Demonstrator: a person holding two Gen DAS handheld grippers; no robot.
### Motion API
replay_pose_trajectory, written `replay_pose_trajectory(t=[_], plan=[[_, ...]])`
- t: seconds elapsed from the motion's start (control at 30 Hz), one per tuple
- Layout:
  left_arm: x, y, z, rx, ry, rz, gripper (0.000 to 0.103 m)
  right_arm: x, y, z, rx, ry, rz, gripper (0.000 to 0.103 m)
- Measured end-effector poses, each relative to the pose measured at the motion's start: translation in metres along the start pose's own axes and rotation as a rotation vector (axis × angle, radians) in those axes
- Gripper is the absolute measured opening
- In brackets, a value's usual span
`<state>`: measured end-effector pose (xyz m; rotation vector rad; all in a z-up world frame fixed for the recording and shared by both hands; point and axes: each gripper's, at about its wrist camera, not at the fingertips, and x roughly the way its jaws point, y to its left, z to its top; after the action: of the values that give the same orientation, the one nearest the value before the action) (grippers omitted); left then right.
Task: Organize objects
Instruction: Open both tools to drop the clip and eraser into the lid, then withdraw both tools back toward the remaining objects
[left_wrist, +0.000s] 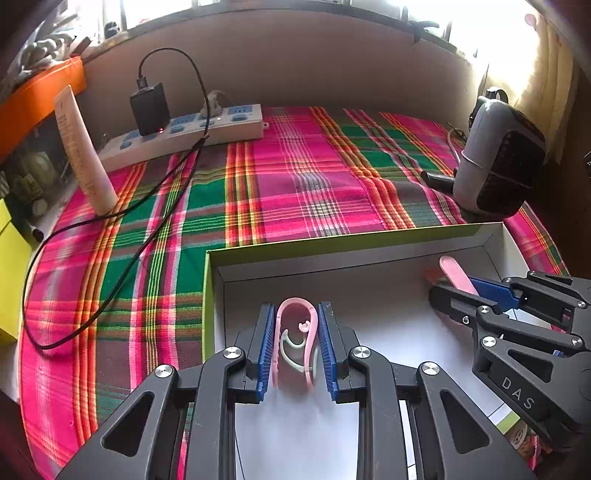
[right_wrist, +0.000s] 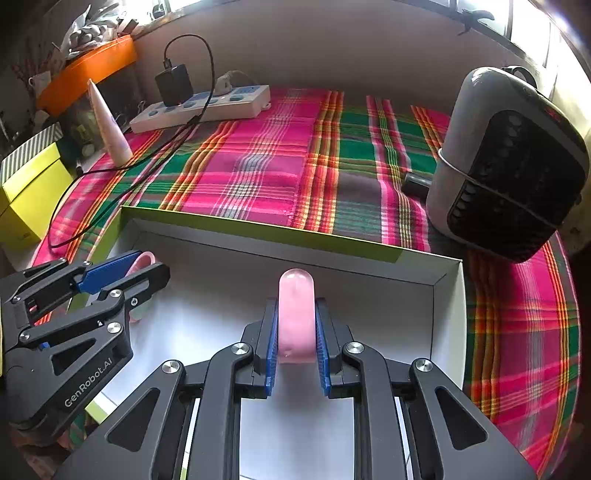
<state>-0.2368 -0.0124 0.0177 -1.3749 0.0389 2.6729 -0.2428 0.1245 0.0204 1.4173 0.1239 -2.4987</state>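
A shallow white box with a green rim (left_wrist: 332, 242) (right_wrist: 258, 227) lies on the plaid cloth. My left gripper (left_wrist: 297, 314) is shut on a pink plastic clip (left_wrist: 295, 306) with a pale green inner piece, held just above the box floor at its left side. My right gripper (right_wrist: 295, 314) is shut on a flat pink rounded stick (right_wrist: 296, 295), also over the box. In the left wrist view the right gripper (left_wrist: 465, 291) shows at the right with the pink stick (left_wrist: 456, 273) poking out. The left gripper (right_wrist: 144, 264) appears at the left in the right wrist view.
A white power strip (left_wrist: 184, 133) with a black charger (left_wrist: 149, 109) and its black cable (left_wrist: 155, 229) lies at the back left. A cream tube (left_wrist: 83, 155) stands by it. A grey and black fan (right_wrist: 509, 162) stands at the right. A yellow box (right_wrist: 26, 199) sits at the left.
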Motion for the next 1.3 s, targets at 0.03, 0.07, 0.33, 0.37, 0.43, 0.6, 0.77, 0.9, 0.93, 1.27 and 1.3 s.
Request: replay_pose_trajectory(t=[0.03,0.07,0.33,0.37,0.43,0.6,0.77,0.9,0.93,1.27,1.3], plan=[[0.000,0.000,0.000,-0.001,-0.001,-0.002,0.022,0.000,0.000,0.000,0.000,-0.001,-0.001,0.019],[0.000,0.000,0.000,0.002,0.000,-0.001,0.022,0.000,0.001,-0.001,-0.001,-0.002,-0.002,0.019],[-0.001,-0.001,0.000,0.004,0.004,-0.003,0.032,-0.003,0.000,-0.003,0.007,-0.010,0.005,0.027],[-0.002,-0.001,-0.001,0.003,0.003,-0.003,0.033,-0.005,0.000,-0.003,0.010,-0.016,0.006,0.035],[-0.004,-0.002,-0.002,0.002,0.001,0.001,0.038,-0.008,0.002,-0.004,0.009,-0.027,0.005,0.041],[-0.014,-0.001,-0.007,-0.012,-0.006,0.001,0.041,-0.018,0.001,-0.008,0.024,-0.043,-0.003,0.041],[-0.029,-0.001,-0.013,-0.014,-0.029,-0.005,0.044,-0.032,0.002,-0.016,0.040,-0.063,0.011,0.041],[-0.043,-0.002,-0.020,-0.018,-0.046,-0.008,0.045,-0.043,0.003,-0.024,0.044,-0.079,0.017,0.041],[-0.046,-0.002,-0.022,-0.016,-0.050,-0.007,0.045,-0.046,0.003,-0.026,0.044,-0.083,0.017,0.041],[-0.078,-0.003,-0.046,-0.030,-0.089,-0.010,0.048,-0.077,0.007,-0.052,0.034,-0.131,0.020,0.041],[-0.081,-0.003,-0.049,-0.033,-0.093,-0.010,0.049,-0.081,0.007,-0.056,0.030,-0.139,0.017,0.041]])
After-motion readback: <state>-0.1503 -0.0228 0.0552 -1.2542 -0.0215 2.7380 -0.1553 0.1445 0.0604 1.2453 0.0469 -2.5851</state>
